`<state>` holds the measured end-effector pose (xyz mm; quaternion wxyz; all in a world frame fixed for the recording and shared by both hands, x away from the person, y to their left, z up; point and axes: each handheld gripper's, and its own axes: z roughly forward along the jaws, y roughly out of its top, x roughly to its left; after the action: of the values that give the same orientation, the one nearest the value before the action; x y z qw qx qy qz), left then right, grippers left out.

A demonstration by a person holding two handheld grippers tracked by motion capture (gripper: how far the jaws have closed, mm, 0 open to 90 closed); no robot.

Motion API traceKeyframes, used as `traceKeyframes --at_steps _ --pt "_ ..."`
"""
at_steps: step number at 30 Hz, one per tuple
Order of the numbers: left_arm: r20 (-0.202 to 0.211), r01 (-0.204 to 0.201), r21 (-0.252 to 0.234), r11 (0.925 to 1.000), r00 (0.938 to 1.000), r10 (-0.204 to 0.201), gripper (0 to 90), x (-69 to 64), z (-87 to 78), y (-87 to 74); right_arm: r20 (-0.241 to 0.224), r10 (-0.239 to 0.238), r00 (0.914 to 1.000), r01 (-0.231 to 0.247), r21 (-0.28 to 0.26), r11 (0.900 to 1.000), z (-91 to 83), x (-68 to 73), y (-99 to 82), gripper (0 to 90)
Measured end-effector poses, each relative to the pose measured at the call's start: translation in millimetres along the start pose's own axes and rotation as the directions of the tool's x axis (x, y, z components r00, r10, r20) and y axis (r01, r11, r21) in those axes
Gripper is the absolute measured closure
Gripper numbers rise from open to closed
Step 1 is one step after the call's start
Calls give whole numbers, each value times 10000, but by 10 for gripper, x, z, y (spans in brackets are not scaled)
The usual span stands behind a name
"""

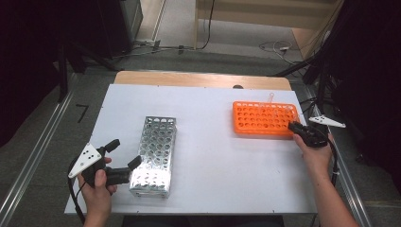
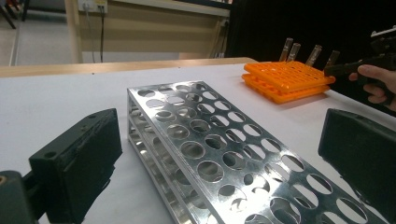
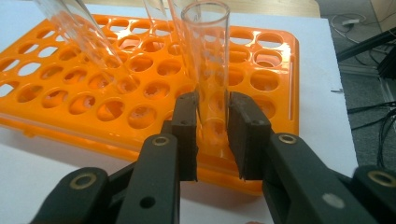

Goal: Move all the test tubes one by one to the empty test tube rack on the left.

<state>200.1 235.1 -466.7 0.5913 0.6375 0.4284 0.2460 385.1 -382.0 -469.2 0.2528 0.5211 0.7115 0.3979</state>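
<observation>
With the right tool clamped on a glass tube in the orange rack, lift straight up, while the left tool waits wide open at the steel rack.

No readable text, no labels, no brand marks, no numbers on anything

Black two-jaw grippers with brass-ringed pivot screws, grey three-cornered plates on top, black cables trailing
</observation>
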Motion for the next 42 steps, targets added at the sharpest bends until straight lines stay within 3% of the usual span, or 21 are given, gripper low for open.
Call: traceKeyframes --at_steps 8,13,20,25,33,42 --pt "-36 -126 2 9999 9999 126 0 -25 5 19 283 -235 9993 241 -232 9994 38 27 -9 738" --pt "18 -260 -2 9997 9997 260 0 -59 9 53 59 -4 10000 6 -384 9993 14 -3 2 740" --pt "68 -448 69 9990 9990 447 0 -115 29 123 81 71 9999 -64 -799 9968 -107 10 63 740" --pt "-13 -927 335 9951 9957 928 0 -208 62 201 -20 144 9999 -145 -1085 9940 -240 47 128 740" --pt "475 -1089 496 9928 9932 1065 0 -343 155 308 -798 -330 9963 232 -1202 9925 -429 291 204 739" --pt "945 -1233 510 9911 9885 1181 0 -489 305 422 -1833 -979 9782 749 -1284 9889 -601 679 219 739"
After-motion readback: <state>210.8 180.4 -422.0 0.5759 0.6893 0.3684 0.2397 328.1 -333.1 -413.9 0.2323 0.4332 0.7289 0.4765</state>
